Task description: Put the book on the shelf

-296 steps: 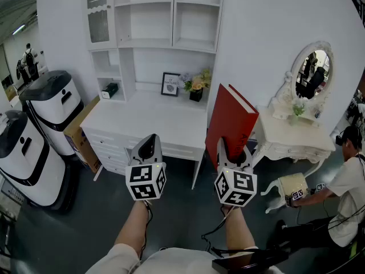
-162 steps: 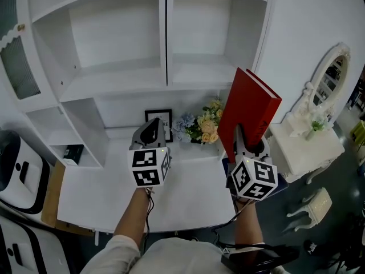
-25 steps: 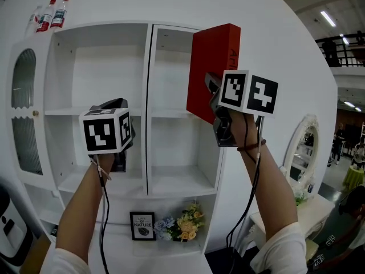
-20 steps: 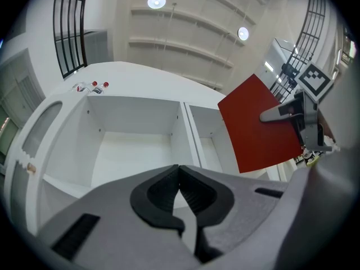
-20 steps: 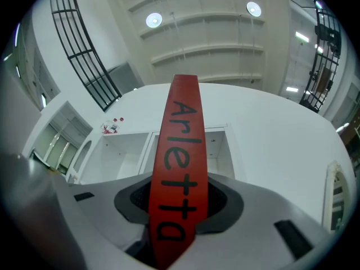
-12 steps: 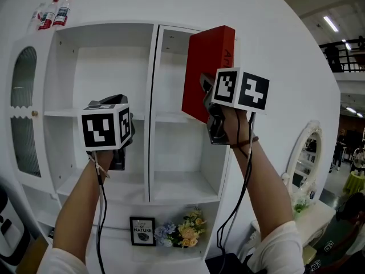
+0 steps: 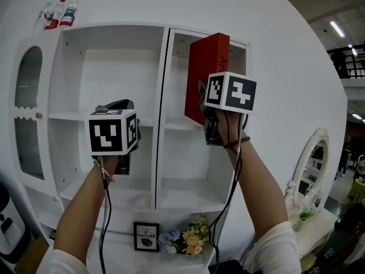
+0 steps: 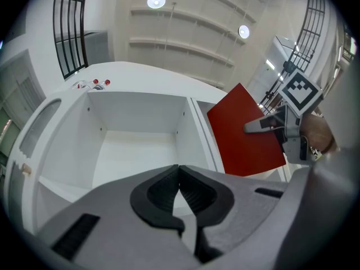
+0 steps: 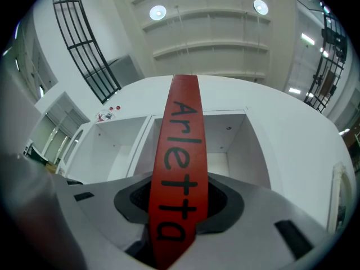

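White shelf (image 7: 108, 67) ahead: the book (image 7: 206, 67), pinched by the right tool (image 7: 204, 99), may be knocked askew against the divider (image 7: 162, 113); left tool (image 8: 180, 191) closed, empty.

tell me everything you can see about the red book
The red hardcover book is large, matte and closed, with black letters reading Arletta along its spine. It is raised high, upright with a slight tilt, spine towards the person. The right gripper is clamped on its lower spine edge, one jaw on each cover. It is at the mouth of the white shelf unit's upper right compartment; whether it touches the shelf cannot be told.
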A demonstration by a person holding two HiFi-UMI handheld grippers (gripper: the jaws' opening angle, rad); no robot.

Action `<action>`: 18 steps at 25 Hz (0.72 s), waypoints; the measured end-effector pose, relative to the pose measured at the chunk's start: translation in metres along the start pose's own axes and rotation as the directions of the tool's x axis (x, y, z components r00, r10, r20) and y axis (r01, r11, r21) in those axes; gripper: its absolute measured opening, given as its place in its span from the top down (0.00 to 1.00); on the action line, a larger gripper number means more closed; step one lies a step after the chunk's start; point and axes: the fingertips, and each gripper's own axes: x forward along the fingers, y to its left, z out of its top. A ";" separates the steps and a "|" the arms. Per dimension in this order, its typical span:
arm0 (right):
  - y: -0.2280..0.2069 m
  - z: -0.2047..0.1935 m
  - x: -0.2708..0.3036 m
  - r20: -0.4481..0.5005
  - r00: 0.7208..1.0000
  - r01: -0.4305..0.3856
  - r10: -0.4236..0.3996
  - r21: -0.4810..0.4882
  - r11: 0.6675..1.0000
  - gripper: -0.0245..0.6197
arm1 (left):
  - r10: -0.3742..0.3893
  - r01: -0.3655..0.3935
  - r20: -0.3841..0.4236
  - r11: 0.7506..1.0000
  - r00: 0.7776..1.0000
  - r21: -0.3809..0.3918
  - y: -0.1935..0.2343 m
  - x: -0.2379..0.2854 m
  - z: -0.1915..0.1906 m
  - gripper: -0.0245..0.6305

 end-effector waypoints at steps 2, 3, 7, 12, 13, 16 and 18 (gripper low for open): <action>0.002 -0.003 0.008 -0.006 1.000 -0.004 0.004 0.004 1.000 0.68 | 0.008 -0.008 -0.001 1.000 1.000 0.013 0.004 0.002 0.001 0.96; 0.002 -0.004 0.011 -0.009 1.000 -0.004 0.004 0.004 1.000 0.68 | 0.012 -0.012 0.000 1.000 1.000 0.023 0.005 0.003 0.002 0.96; 0.002 -0.011 0.027 -0.020 1.000 0.002 -0.002 0.006 1.000 0.68 | 0.019 -0.019 -0.001 0.999 1.000 0.047 0.008 0.007 0.003 0.96; 0.001 -0.026 0.056 -0.060 0.998 0.021 -0.020 0.022 1.000 0.68 | 0.014 -0.013 -0.018 0.999 1.000 0.037 0.017 0.016 -0.001 0.96; 0.000 -0.028 0.061 -0.067 0.997 0.026 -0.025 0.021 0.999 0.68 | 0.013 -0.012 -0.021 0.999 1.000 0.038 0.019 0.017 -0.002 0.96; -0.001 -0.036 0.075 -0.087 0.996 0.035 -0.033 0.029 0.999 0.68 | 0.015 -0.014 -0.029 0.999 0.999 0.040 0.025 0.021 -0.004 0.96; -0.001 -0.040 0.082 -0.094 0.995 0.037 -0.034 0.033 0.999 0.68 | 0.018 -0.017 -0.034 0.999 0.999 0.039 0.028 0.023 -0.006 0.96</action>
